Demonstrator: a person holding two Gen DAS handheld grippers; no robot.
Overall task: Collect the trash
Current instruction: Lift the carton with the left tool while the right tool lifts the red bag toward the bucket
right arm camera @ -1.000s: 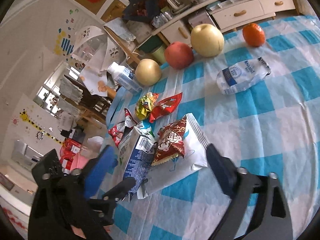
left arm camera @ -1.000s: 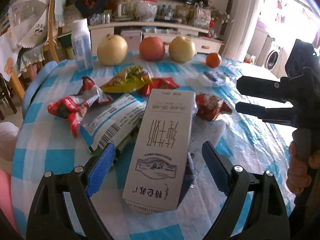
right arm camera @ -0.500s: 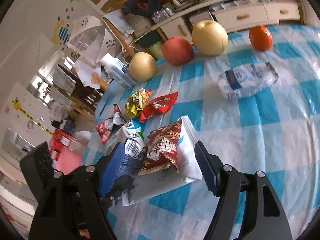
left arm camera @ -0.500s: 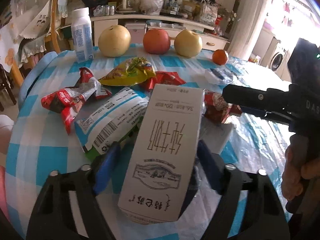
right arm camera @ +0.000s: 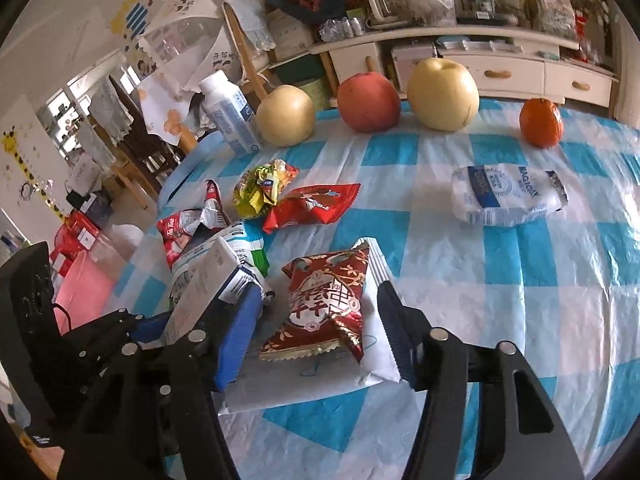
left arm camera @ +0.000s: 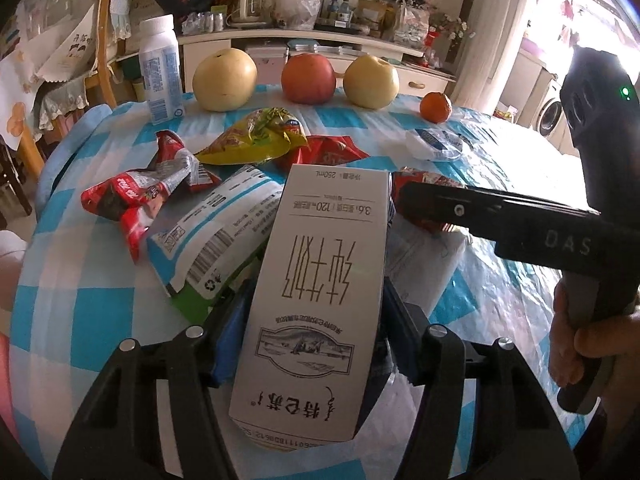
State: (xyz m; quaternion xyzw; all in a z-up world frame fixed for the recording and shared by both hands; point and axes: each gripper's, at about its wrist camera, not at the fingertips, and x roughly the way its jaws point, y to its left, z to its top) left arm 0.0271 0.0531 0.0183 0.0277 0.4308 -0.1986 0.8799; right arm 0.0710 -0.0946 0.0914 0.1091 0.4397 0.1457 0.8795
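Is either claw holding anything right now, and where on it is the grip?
The left claw pinches the white milk carton across its long sides, near its middle. The right claw holds nothing: it straddles the red snack packet, jaws apart.

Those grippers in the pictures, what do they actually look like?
Each gripper is black plastic with silver bolts and two blue ridged fingers: left gripper, right gripper. The right one's handle shows pale "DAS" lettering and a green light, gripped by a bare hand.

Blue-and-white checked tablecloth [right arm camera: 460, 280], red wrapper [right arm camera: 326, 308]
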